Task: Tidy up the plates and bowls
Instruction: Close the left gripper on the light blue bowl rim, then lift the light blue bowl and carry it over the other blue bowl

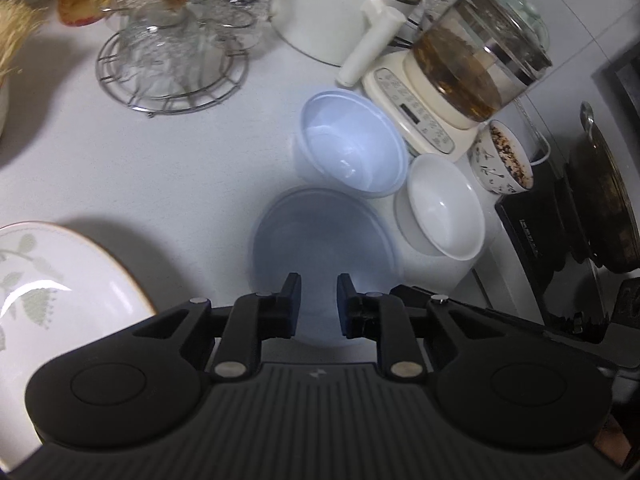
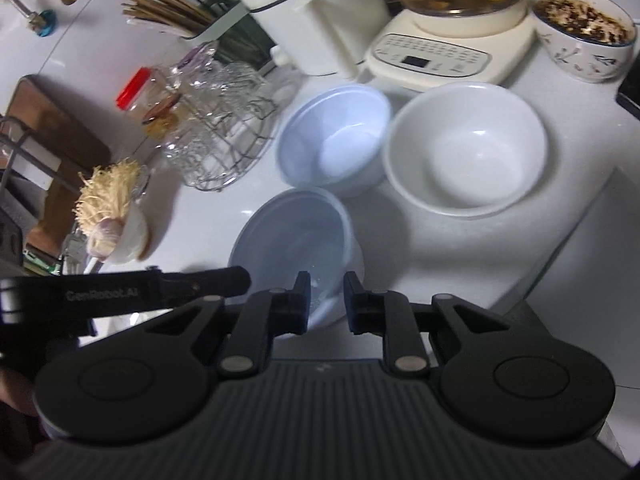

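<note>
Bowls sit grouped on the worktop (image 2: 440, 248): a clear plastic bowl (image 2: 294, 240) nearest you, a second plastic bowl (image 2: 334, 136) behind it, a white bowl (image 2: 466, 148) beside that, and a patterned plate (image 1: 48, 300) off to the left. Your left tool (image 1: 319, 286) and right tool (image 2: 327, 284) both hover narrowly parted, holding nothing. Thin plastic may flex or skid when pinched. The glass rack (image 2: 218, 128), kettle base (image 2: 448, 52) and filled bowl (image 2: 582, 32) crowd the back.
</note>
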A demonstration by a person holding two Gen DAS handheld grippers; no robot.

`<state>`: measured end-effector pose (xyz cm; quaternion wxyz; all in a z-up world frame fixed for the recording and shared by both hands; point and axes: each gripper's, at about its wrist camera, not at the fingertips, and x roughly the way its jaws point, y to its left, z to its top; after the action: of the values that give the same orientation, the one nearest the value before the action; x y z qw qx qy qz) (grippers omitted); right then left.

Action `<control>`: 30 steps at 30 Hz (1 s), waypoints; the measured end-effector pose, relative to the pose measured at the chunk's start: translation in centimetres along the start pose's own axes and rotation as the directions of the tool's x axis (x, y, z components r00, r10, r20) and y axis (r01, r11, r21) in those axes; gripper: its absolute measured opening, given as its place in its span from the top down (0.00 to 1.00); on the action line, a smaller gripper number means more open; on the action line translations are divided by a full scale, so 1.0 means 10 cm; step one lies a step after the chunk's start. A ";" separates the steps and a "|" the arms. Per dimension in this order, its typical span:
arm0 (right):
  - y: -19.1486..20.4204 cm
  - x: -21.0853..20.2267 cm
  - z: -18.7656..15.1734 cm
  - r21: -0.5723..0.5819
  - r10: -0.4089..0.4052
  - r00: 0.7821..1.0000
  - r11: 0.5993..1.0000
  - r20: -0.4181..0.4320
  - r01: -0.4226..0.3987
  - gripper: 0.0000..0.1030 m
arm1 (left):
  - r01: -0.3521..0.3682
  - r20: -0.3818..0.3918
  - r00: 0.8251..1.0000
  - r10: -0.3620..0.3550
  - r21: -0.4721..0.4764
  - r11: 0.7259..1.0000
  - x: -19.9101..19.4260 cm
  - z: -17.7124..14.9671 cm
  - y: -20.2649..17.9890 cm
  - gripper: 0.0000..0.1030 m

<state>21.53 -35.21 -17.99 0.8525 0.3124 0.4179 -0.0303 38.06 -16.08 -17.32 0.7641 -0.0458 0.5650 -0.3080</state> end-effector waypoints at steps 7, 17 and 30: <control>0.12 0.12 0.01 -0.004 0.020 1.000 1.000 -0.019 -0.020 0.80 | -0.019 0.010 1.000 0.019 -0.029 0.999 -0.12 -0.01 0.19 0.78; 0.36 0.04 0.09 -0.065 0.003 0.999 0.998 0.044 0.000 0.80 | -0.022 0.068 0.997 0.022 0.000 1.000 -0.38 0.10 0.22 0.78; 0.78 -0.66 0.19 -0.178 -0.013 0.966 0.982 0.259 0.060 0.79 | 0.013 0.215 0.976 -0.040 0.124 0.992 -1.16 0.22 -0.12 0.77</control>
<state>20.98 -31.42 -8.35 0.9239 0.2180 0.3109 -0.0475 37.56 -11.60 -6.38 0.8185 -0.0399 0.4575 -0.3453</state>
